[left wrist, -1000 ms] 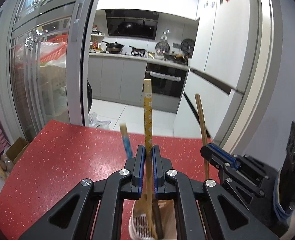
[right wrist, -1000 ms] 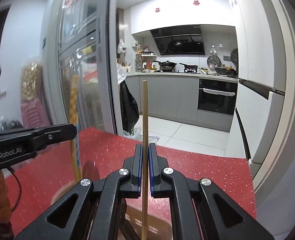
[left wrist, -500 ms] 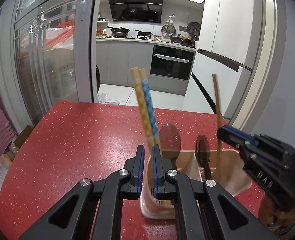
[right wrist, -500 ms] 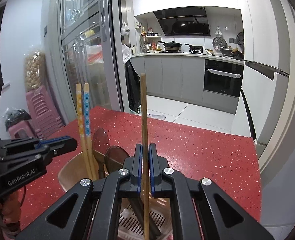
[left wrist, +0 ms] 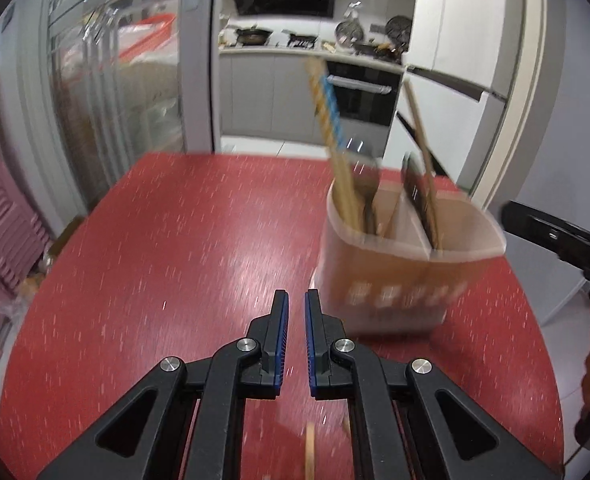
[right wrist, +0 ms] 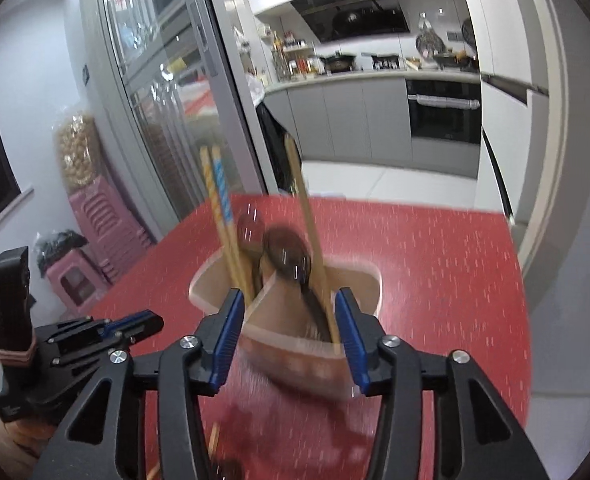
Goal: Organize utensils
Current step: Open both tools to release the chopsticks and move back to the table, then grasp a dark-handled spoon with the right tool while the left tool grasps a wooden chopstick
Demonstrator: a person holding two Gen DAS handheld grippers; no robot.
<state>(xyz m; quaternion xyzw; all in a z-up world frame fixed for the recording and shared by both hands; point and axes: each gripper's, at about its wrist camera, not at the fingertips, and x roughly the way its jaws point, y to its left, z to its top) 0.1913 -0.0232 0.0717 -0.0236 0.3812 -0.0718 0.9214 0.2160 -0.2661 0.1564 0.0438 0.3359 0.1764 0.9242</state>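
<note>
Utensil holder [right wrist: 295,344]: patterned chopsticks [right wrist: 219,200], plain chopstick [right wrist: 305,208], spoons [right wrist: 283,252]. Left hand-held gripper [left wrist: 293,302] clenched empty; right hand-held gripper [right wrist: 289,308] opening, empty.

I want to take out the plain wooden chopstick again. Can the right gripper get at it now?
Probably yes. The right gripper is opening, its fingers apart just before the holder, and the plain chopstick stands up out of the nearer compartment. The dark spoon beside it may crowd the grip.

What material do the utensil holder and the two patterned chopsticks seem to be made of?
The beige two-compartment utensil holder looks like matte plastic: thin, pale, slightly translucent rim. The two patterned chopsticks, one yellow-banded and one blue-banded, look like bamboo or wood with printed tops; motion blur leaves this uncertain.
</note>
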